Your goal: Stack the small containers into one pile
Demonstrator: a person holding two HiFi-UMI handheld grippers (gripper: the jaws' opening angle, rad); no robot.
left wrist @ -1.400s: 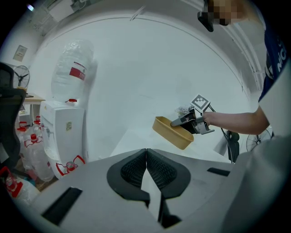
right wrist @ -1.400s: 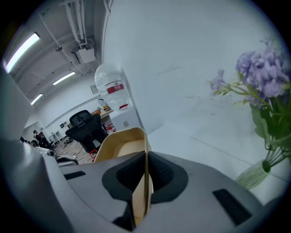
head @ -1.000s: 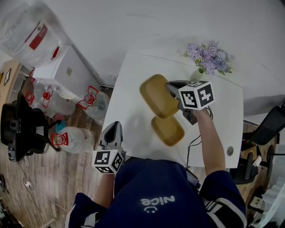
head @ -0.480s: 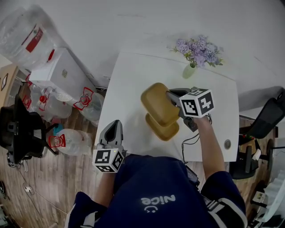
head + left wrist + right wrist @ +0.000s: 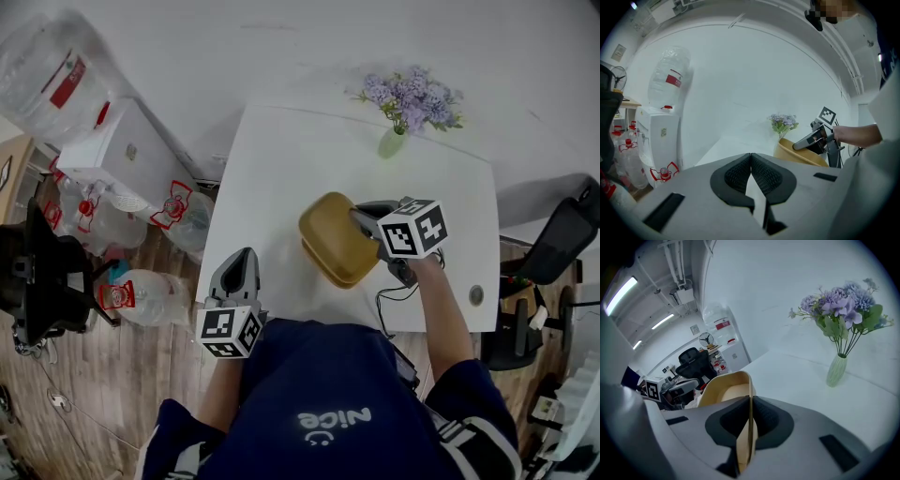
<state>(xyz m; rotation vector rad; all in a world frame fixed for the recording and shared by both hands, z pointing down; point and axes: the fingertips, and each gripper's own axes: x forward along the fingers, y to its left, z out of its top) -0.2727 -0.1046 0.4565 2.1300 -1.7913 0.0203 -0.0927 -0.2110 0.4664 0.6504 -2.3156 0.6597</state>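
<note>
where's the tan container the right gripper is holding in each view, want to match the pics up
Head view: tan container at the table's middle, toward the near edge.
Left gripper view: tan container right of centre, beyond the jaws.
Right gripper view: tan container lower centre-left, its rim clamped in the right gripper.
Shared landmark: purple flowers at the table's far edge.

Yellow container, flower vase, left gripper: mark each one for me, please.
yellow container (image 5: pixel 330 234), head view, middle of its broad face.
flower vase (image 5: pixel 836 370), right gripper view, on its ribbed green body.
left gripper (image 5: pixel 751 161), left gripper view, where its shut jaws meet.
</note>
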